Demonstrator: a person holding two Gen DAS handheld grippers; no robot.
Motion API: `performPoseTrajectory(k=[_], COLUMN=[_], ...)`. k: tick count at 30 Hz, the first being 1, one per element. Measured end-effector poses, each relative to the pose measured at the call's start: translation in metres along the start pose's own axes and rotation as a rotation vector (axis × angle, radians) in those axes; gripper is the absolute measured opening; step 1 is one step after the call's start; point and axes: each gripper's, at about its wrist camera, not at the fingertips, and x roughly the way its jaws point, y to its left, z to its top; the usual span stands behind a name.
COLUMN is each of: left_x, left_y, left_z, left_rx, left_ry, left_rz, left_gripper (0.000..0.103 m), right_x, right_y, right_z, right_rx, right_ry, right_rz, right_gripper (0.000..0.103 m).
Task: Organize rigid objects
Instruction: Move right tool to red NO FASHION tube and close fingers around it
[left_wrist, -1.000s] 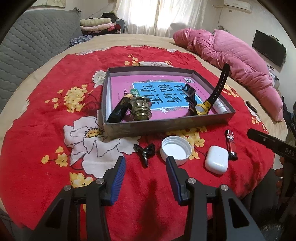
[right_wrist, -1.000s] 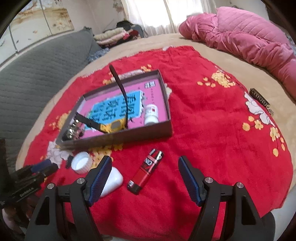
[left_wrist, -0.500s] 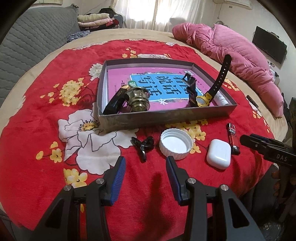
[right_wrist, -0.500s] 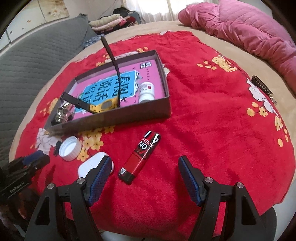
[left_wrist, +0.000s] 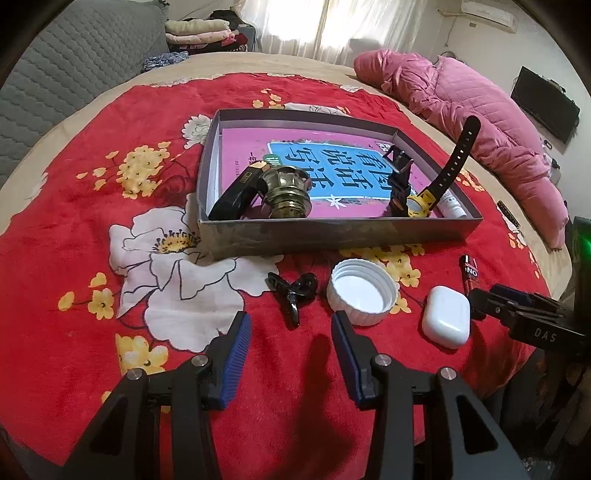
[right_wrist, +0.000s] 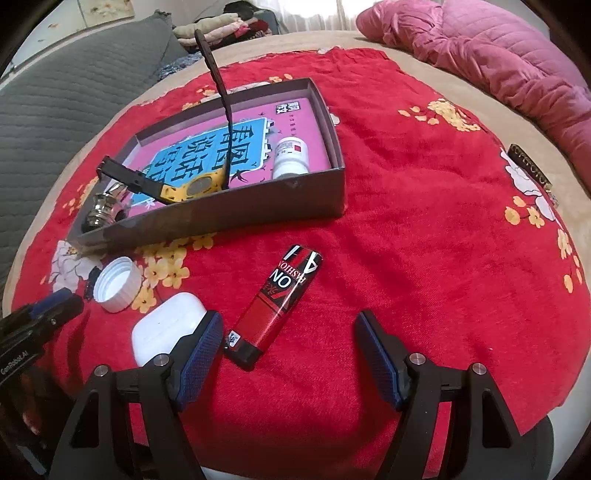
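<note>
Right tongs (right_wrist: 289, 354) gaping, nothing held, right over the lighter (right_wrist: 279, 302), which runs lengthwise toward the box (right_wrist: 221, 218); left tongs (left_wrist: 291, 354) also apart, farther off.

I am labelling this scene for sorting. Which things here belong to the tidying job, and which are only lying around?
Job:
- grey box
- red lighter
- white earbud case
- white cap
- black clip
- already in the box: watch, brass piece, small bottle

Lying about:
- pink quilt
- folded clothes
- grey sofa
</note>
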Motion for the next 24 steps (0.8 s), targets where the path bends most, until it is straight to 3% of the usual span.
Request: performPoseTrajectory(k=[15, 24], left_x=[0.018, 0.023], left_y=[-0.004, -0.004], left_z=[0.002, 0.003], left_rx=[0.029, 0.037], left_ry=[-0.015, -0.019], left_rz=[0.019, 0.027], left_gripper=[0.045, 0.045], right_x=[0.020, 0.021], right_y=[0.009, 0.004], right_z=[0.003, 0.006], right_rx=[-0.072, -0.081], right_ry=[-0.030, -0.030], right_rz=[-0.075, -0.060], right_gripper=[0.075, 0.075])
